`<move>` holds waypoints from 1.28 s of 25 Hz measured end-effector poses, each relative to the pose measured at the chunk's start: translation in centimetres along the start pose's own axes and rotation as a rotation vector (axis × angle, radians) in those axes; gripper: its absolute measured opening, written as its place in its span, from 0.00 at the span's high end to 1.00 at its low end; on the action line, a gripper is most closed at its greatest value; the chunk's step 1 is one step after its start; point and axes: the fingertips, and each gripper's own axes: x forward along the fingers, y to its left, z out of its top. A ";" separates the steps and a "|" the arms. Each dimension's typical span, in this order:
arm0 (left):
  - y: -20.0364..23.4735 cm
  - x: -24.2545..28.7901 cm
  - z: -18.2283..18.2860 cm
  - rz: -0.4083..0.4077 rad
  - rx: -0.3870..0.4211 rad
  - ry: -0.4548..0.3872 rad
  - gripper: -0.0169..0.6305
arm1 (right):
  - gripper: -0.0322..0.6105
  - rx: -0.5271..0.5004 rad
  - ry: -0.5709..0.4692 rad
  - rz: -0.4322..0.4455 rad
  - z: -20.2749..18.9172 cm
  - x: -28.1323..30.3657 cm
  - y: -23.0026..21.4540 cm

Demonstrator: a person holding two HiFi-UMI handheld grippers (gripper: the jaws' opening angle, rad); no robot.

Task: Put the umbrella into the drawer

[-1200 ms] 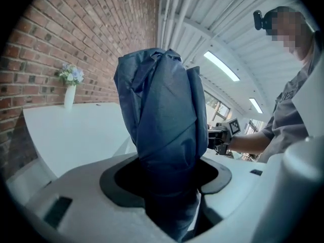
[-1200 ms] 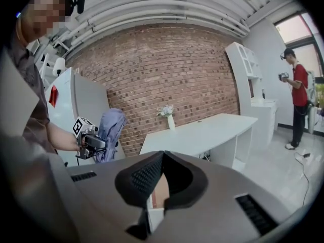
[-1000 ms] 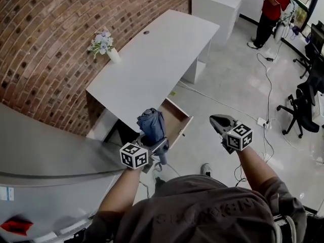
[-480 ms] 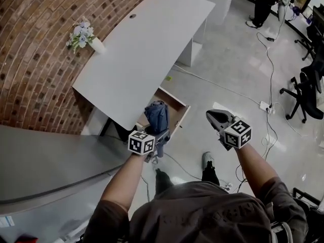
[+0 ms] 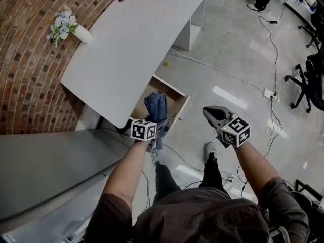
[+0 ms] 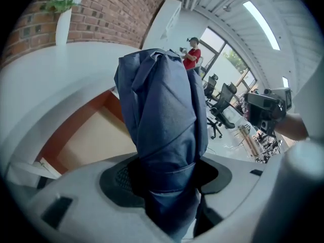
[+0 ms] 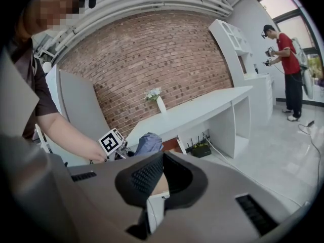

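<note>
Your left hand-held gripper (image 6: 167, 175) pinches the lower end of the folded dark blue fabric umbrella (image 6: 163, 113). At the centre of the head view the umbrella shows over the open wooden drawer (image 5: 173, 88), which is pulled out from under the long white surface (image 5: 132, 38). Your right hand-held gripper (image 7: 162, 157), at centre right, has its jaws pressed together on nothing, apart from the drawer.

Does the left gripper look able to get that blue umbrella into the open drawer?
Likely yes: the left gripper holds the umbrella right by the open drawer, and nothing shows between them.
</note>
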 end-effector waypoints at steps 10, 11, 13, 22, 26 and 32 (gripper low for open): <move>6.4 6.5 0.9 0.088 -0.091 0.039 0.57 | 0.96 0.059 0.053 0.009 -6.1 1.5 -2.1; 7.1 7.0 1.1 0.097 -0.098 0.040 0.57 | 0.96 0.064 0.058 0.010 -6.5 1.6 -2.3; 8.4 7.9 1.5 0.119 -0.104 0.043 0.57 | 0.96 0.066 0.067 0.011 -7.3 1.9 -2.7; 12.6 12.2 1.3 0.222 -0.164 0.083 0.57 | 0.96 0.073 0.071 -0.005 -8.4 2.7 -5.8; 14.1 13.3 0.8 0.286 -0.122 0.096 0.57 | 0.96 0.083 0.074 0.000 -9.1 3.1 -6.4; 16.6 14.2 -0.7 0.358 -0.215 0.072 0.57 | 0.96 0.099 0.089 -0.009 -10.5 3.2 -7.8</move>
